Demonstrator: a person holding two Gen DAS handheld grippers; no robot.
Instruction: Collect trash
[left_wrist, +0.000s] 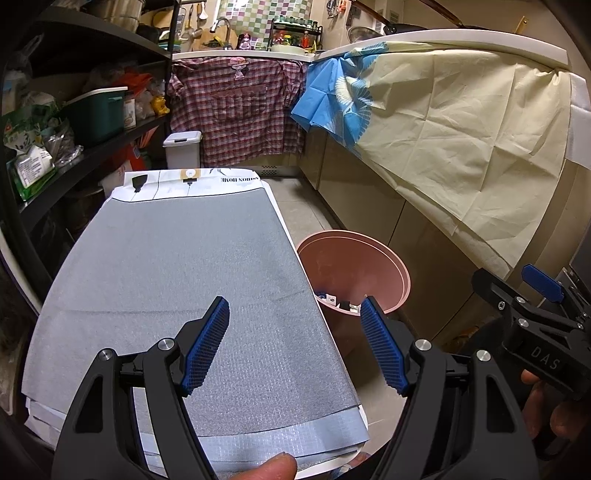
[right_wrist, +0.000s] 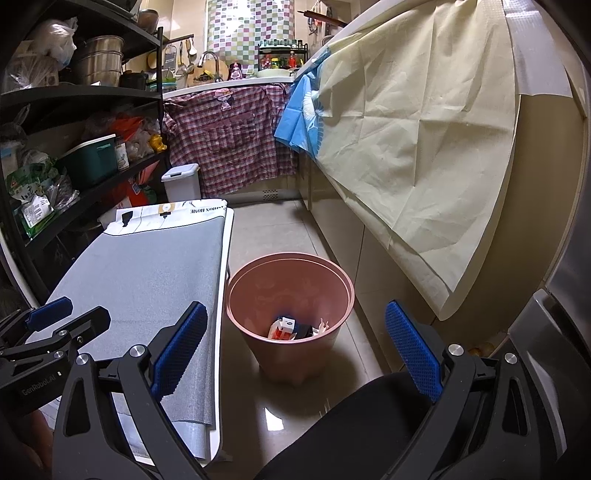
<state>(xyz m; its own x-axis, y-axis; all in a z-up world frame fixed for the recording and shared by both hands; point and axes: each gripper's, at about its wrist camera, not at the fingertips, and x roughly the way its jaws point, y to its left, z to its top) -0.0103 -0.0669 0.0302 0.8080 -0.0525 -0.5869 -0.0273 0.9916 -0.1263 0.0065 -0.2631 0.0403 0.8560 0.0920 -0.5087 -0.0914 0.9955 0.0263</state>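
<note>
Pink round plastic bin (right_wrist: 288, 314) holds the trash; your grey cloth-covered bench (left_wrist: 177, 266) looks bare, both grippers (left_wrist: 293, 345) (right_wrist: 295, 354) wide, empty.

One pink bin (right_wrist: 288, 317), several trash pieces (right_wrist: 295, 328) inside, exact number unclear. One white lidded bin (right_wrist: 181, 182). Two grippers, four blue fingers (right_wrist: 179, 347).

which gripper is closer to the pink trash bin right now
Probably the right, though it's close. The right gripper hangs open directly above and just short of the pink bin. The left gripper is open over the grey table, beside the bin.
</note>
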